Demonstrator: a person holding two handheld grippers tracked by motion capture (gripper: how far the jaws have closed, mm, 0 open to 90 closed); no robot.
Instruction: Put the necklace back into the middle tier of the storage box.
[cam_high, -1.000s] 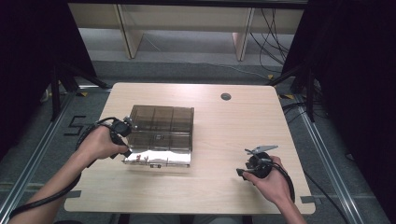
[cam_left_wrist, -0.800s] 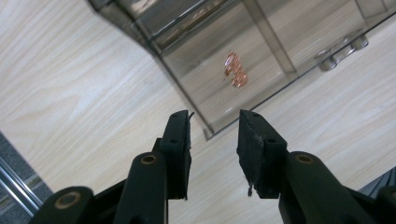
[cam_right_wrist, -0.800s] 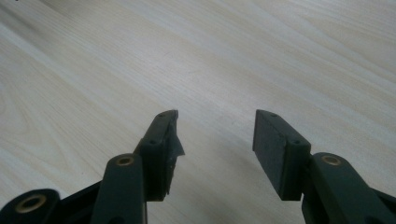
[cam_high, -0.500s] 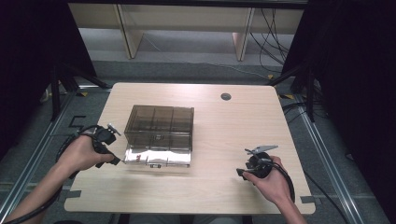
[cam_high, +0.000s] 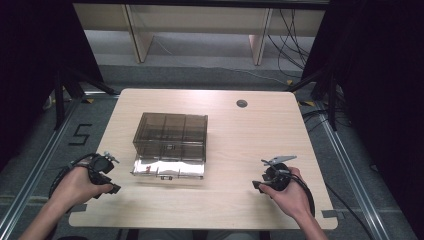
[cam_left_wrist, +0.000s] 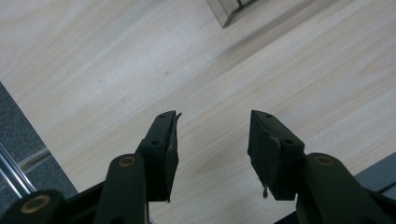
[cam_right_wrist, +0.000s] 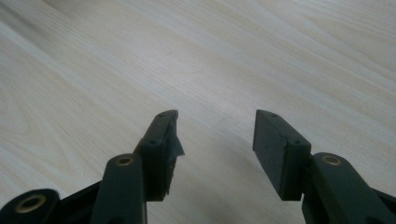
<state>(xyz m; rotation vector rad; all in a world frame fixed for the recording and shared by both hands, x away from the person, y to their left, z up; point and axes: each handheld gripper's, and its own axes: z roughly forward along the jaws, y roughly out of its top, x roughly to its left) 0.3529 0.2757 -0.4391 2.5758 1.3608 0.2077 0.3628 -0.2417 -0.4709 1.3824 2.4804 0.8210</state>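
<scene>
Left gripper (cam_high: 107, 175) now pulled back to the near left corner of the table (cam_high: 240, 135), well apart from the smoky plastic box (cam_high: 171, 136); a second ago right up against the box's left side, half a second ago already easing off. Jaws spread wide in the left gripper view, nothing between them, only bare wood beneath and a corner of the box (cam_left_wrist: 227, 10) at the top edge. Reads as a release: work on the box probably finished, or paused between steps.

Box sitting left of the table's middle, squared to the edges, dark compartments on top, a clear shiny flap or drawer (cam_high: 168, 168) lying out in front toward the person. Whether that front part is fully open, hard to tell.

Right gripper (cam_high: 270, 175) resting near the right front edge, unmoved across all three moments, jaws wide apart and empty over plain wood (cam_right_wrist: 196, 60).

Elsewhere: a round cable hole (cam_high: 242, 103) at the far side, table legs and loose cables on the floor beyond. Nothing between either gripper and the box; a clear path for any return.
</scene>
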